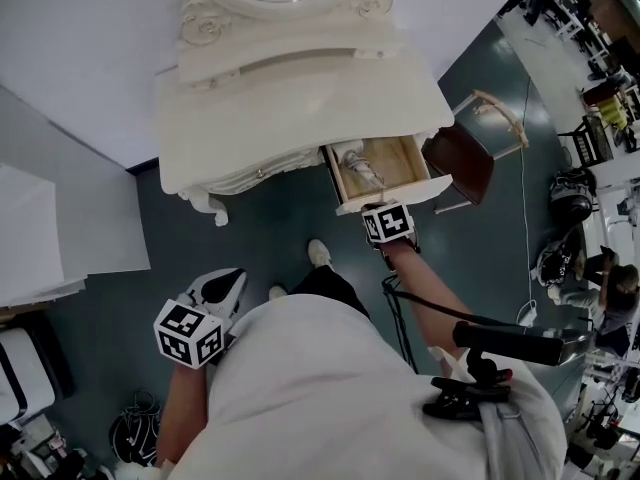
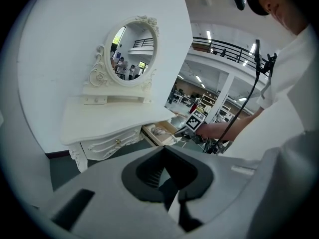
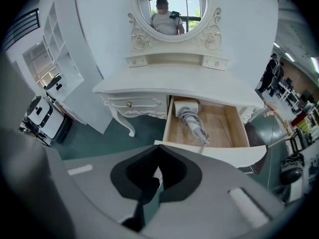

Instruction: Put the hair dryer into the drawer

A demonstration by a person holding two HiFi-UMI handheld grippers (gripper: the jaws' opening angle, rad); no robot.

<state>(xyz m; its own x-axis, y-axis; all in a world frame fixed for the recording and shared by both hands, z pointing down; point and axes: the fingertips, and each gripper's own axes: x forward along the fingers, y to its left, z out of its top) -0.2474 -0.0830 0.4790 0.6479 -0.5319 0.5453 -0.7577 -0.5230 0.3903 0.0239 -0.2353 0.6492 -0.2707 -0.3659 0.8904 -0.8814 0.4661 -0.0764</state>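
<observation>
A: Right gripper (image 3: 155, 176) first — jaws?
B: Pressed together, nothing between them. Tilted steeply down, just on the near side of the front panel of the drawer (image 3: 214, 156).
A: And the hair dryer (image 3: 192, 117)?
B: Beyond the jaws, clear of them — lying inside the open drawer, left of its middle, head at the back, handle toward the front, cord wound round it.
A: Left gripper (image 2: 166, 177)?
B: Closed too, and empty. Held low at the person's left side, well apart from drawer and dressing table (image 2: 99, 123)
</observation>
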